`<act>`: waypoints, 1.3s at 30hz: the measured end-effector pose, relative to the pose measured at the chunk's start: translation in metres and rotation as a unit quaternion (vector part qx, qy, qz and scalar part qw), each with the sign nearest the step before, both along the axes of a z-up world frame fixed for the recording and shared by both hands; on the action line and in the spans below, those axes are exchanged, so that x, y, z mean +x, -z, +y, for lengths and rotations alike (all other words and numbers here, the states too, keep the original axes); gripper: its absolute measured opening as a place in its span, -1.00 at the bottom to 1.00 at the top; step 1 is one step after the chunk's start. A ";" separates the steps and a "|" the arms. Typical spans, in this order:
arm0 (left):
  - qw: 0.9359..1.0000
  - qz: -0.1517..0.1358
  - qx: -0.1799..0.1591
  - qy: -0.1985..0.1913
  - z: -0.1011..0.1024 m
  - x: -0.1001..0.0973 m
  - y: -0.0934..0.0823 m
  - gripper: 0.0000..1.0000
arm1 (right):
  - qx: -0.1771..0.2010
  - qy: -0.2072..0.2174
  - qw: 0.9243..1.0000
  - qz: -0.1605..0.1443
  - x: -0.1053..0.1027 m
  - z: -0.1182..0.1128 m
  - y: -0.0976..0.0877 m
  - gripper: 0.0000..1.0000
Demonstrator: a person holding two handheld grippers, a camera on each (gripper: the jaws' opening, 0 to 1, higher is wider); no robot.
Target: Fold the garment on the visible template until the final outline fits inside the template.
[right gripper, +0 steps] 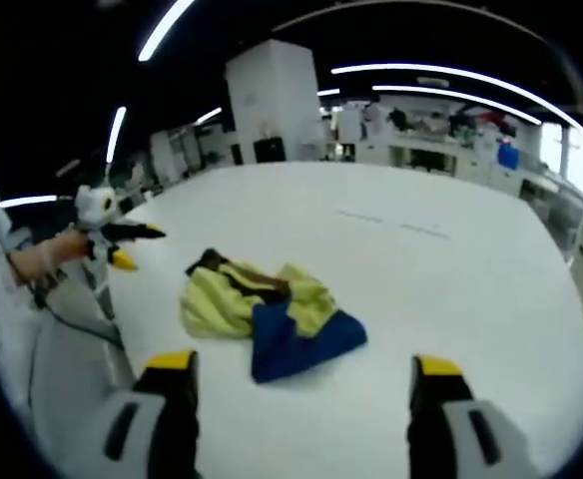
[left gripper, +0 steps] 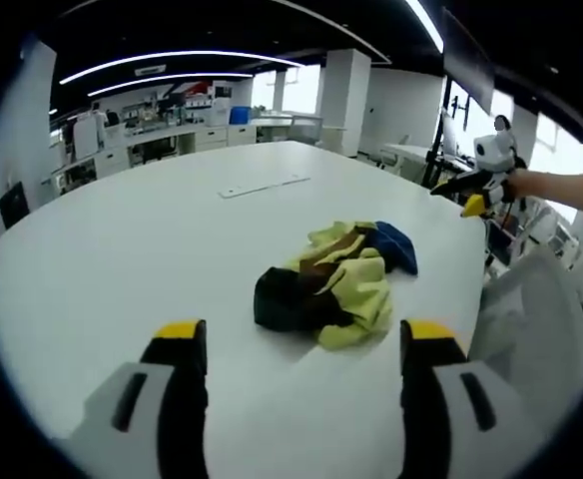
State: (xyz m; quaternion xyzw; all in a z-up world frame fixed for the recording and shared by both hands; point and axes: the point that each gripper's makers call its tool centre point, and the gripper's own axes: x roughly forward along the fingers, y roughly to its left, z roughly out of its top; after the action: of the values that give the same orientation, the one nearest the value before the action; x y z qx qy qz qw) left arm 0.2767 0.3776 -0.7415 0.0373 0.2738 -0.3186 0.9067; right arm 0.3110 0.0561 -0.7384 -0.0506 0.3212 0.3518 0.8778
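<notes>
Jaws are standing wide apart on both tools, gripping nothing. The left gripper [left gripper: 304, 344] is hovering over the white worktop [left gripper: 122, 259], pointing at the crumpled garment [left gripper: 333, 282], a heap of yellow, black, brown and blue cloth lying near the middle of the worktop. The right gripper [right gripper: 303, 377] is facing the same garment [right gripper: 268, 314] from the opposite side, its blue part nearest. A template outline cannot be made out.
</notes>
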 end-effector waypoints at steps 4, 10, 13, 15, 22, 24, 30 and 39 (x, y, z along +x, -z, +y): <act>1.000 0.002 -0.001 0.003 -0.003 0.003 0.003 0.45 | 0.008 0.003 1.000 0.006 0.002 0.003 0.002 0.70; 1.000 0.005 -0.010 0.004 -0.004 0.011 0.010 0.28 | 0.011 0.002 1.000 0.014 0.001 0.005 0.006 0.67; 1.000 0.006 -0.012 0.006 -0.006 0.013 0.011 0.28 | 0.010 0.000 1.000 0.015 0.002 0.007 0.006 0.63; 1.000 0.007 -0.009 0.008 -0.007 0.015 0.014 0.26 | 0.014 0.001 1.000 0.016 0.003 0.008 0.007 0.61; 1.000 0.003 -0.010 0.009 -0.006 0.021 0.016 0.13 | 0.022 0.005 0.999 0.027 0.006 0.010 0.012 0.49; 1.000 0.001 -0.010 0.009 -0.007 0.022 0.016 0.08 | 0.025 0.005 0.999 0.030 0.006 0.011 0.014 0.44; 1.000 0.004 -0.020 0.011 -0.014 0.027 0.018 0.03 | 0.027 0.004 0.999 0.033 0.007 0.014 0.014 0.43; 1.000 -0.009 -0.016 0.016 -0.018 0.040 0.019 -0.22 | 0.039 0.003 0.999 0.035 0.011 0.020 0.013 0.27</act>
State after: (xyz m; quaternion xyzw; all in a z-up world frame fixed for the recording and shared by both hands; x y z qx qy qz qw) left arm 0.3164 0.3593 -0.7601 0.0299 0.2602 -0.3375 0.9041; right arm 0.3220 0.0761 -0.7511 -0.0033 0.3383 0.3632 0.8681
